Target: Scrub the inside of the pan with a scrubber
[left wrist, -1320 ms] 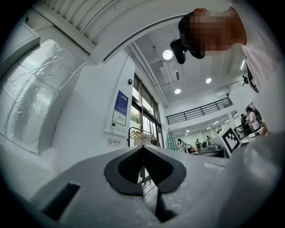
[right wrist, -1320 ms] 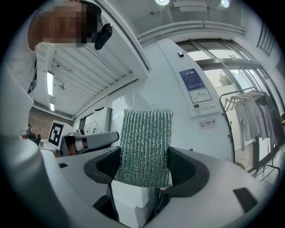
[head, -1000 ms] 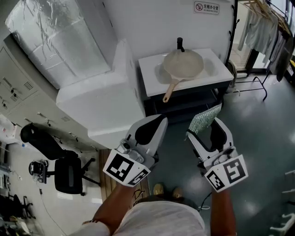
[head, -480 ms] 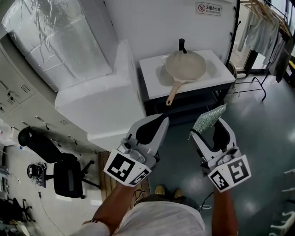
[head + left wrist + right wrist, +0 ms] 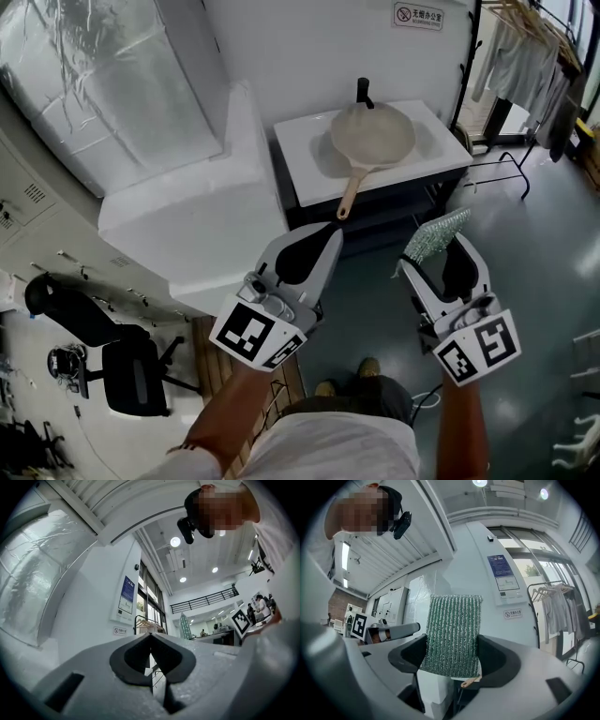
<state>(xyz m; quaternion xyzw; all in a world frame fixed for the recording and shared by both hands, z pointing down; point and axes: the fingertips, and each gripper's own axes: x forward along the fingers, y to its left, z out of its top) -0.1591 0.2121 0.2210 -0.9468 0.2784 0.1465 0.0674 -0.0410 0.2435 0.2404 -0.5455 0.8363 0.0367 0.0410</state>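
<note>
The round beige pan (image 5: 373,133) rests on the white sink counter (image 5: 302,155), handle over its front edge, well apart from both grippers. The right gripper (image 5: 437,255) pinches a green woven scrubber (image 5: 434,234). The left gripper (image 5: 322,236) is pressed together (nothing inside).

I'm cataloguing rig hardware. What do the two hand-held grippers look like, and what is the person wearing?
The left gripper and right gripper are pale grey moulded shells, each tapering to two jaws lined with black pads. Each carries a white cube with black square markers at its rear. The person wears a light shirt; the forearms are unsleeved.
</note>
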